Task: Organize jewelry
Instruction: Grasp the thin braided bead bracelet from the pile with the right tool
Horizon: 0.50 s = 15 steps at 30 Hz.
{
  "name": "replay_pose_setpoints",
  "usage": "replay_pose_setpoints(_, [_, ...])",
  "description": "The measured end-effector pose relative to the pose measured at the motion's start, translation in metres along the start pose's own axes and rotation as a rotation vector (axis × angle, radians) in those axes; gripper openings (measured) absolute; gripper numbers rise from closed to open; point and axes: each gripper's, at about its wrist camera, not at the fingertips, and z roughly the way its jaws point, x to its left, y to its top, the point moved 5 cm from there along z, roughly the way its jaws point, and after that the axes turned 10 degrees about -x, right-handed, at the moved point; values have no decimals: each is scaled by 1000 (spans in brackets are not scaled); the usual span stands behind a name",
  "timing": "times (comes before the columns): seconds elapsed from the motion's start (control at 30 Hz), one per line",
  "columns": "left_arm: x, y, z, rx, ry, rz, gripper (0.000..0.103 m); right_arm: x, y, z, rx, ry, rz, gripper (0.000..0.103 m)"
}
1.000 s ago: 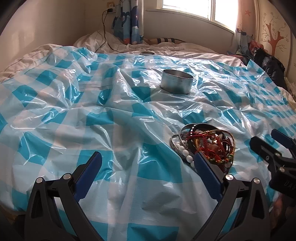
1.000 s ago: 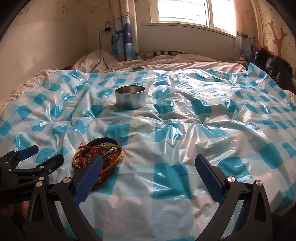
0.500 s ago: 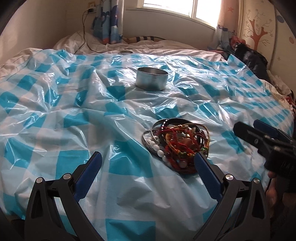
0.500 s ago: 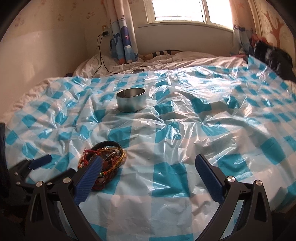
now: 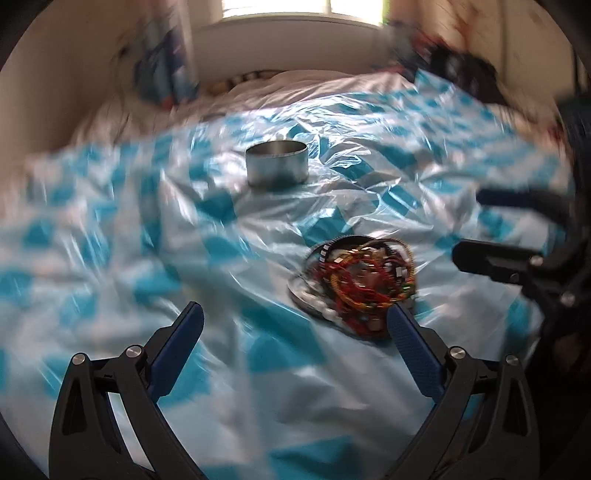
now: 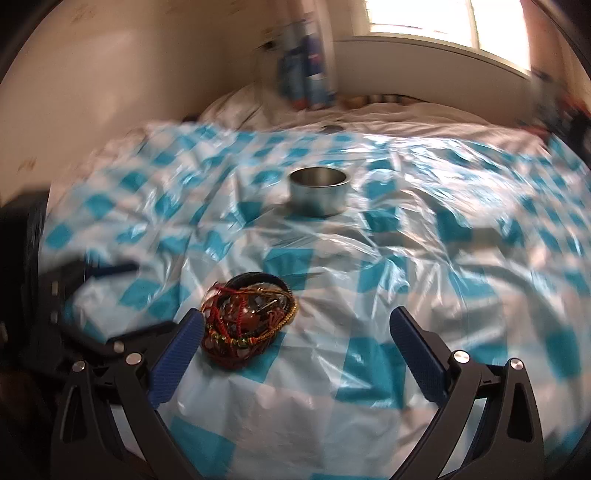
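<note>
On the bed [image 6: 424,118], under a blue-and-white checked plastic sheet [image 5: 122,236], we see most of the scene through heavy motion blur, so the far wall, the curtain [image 6: 306,77] and the dark heap at the right edge of the left wrist view are hard to read. The jewelry pile [image 5: 360,282] is a tangle of red and gold cords, beads and a dark bangle; we cannot separate single pieces. In the right wrist view the pile [image 6: 247,321] lies partly behind the left finger of the right hand-held gripper [image 6: 297,339], whose jaws stand wide apart with nothing between them. The left hand-held gripper [image 5: 295,339] is likewise spread wide and empty; the pile lies just beside its right finger, whether touching we cannot tell. Each gripper shows in the other's view only as a blurred dark shape at the frame edge. The tin [image 5: 277,164] stands upright further up the sheet, well apart from the pile; its inside is hidden in the left view and looks bare in the right view [image 6: 319,194]. The sheet is wrinkled and glossy. A bright window [image 6: 443,22] sits above the bed, cut off by the frame
</note>
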Motion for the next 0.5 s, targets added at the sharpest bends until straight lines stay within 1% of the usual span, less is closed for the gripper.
replay_pose_setpoints(0.03, [5,1,2,-4,13,18,96,0,0,3,12,18,-18,97])
replay_pose_setpoints(0.07, [10,2,3,-4,15,5,96,0,-3,7,32,54,-17,96])
replay_pose_setpoints(0.13, [22,-1,10,17,-10,-86,96,0,-9,15,60,99,21,90])
replay_pose_setpoints(0.2, [28,0,12,23,-31,-145,95,1,-15,24,90,130,62,57])
replay_pose_setpoints(0.23, [30,3,11,7,-36,-158,96,0,-17,30,109,142,93,52])
replay_pose_setpoints(0.27, [30,4,10,-1,-36,-159,95,-1,-18,34,121,153,115,50])
replay_pose_setpoints(0.37, [28,3,12,-2,-22,-144,95,-4,-17,43,134,171,162,50])
replay_pose_setpoints(0.43, [25,2,12,0,-17,-127,96,-7,-16,49,140,178,195,46])
replay_pose_setpoints(0.5, [21,3,11,-4,-15,-105,95,-9,-17,55,154,188,221,39])
